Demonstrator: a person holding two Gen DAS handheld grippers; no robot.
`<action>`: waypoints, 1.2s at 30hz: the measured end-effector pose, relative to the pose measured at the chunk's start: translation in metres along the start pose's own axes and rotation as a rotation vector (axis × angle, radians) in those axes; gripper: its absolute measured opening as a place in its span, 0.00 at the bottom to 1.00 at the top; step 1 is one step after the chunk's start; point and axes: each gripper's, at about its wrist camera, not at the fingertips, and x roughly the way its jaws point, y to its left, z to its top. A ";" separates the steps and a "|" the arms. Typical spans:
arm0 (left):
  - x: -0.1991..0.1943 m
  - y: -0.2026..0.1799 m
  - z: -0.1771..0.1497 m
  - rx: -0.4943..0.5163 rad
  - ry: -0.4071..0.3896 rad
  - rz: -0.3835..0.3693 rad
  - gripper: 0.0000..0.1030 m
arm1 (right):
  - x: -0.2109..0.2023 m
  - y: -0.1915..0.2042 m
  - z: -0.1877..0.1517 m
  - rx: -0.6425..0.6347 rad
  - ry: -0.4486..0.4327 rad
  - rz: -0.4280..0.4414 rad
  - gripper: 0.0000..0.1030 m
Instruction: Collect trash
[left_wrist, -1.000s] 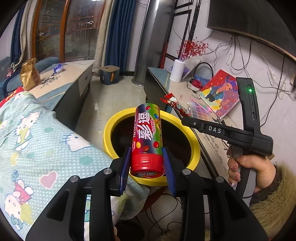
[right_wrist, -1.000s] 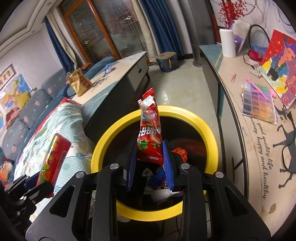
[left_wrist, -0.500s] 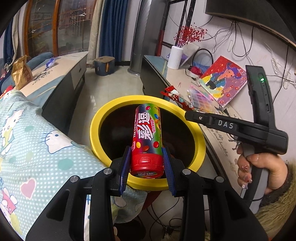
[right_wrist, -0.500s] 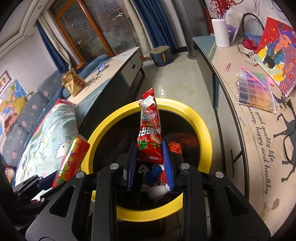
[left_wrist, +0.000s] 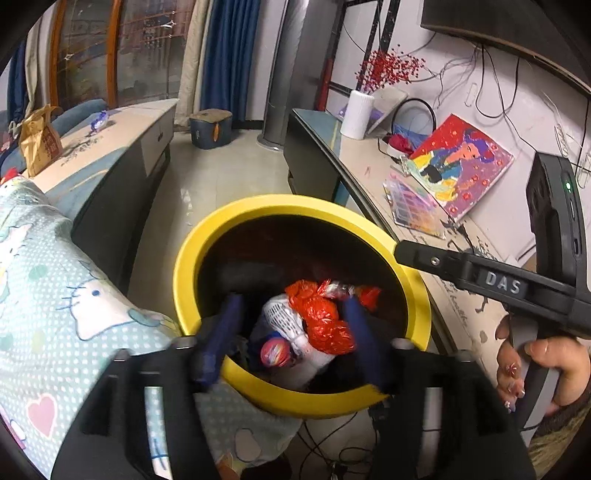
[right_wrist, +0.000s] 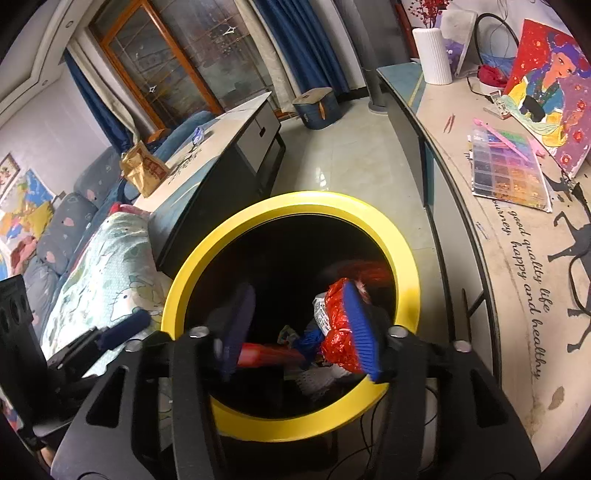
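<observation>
Both our grippers, left (left_wrist: 291, 332) and right (right_wrist: 299, 325), have just spread apart, empty; trash (left_wrist: 317, 321) lies below in the bin (left_wrist: 184, 266), blurred.

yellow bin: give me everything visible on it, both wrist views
The yellow bin is round, with a thick, smooth yellow rim that looks like plastic and a dark inside. It stands upright and open between a patterned blanket and a long counter. Inside lies mixed trash, including crinkled red wrappers and something white and meshed. Nothing visibly touches the rim.
</observation>
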 end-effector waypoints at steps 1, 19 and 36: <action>-0.002 0.001 0.000 -0.004 -0.006 0.002 0.70 | -0.001 0.000 0.000 0.000 -0.005 -0.004 0.50; -0.091 0.039 -0.007 -0.132 -0.158 0.155 0.94 | -0.050 0.043 -0.005 -0.103 -0.092 -0.041 0.87; -0.181 0.082 -0.056 -0.258 -0.251 0.355 0.94 | -0.083 0.119 -0.036 -0.299 -0.155 0.064 0.90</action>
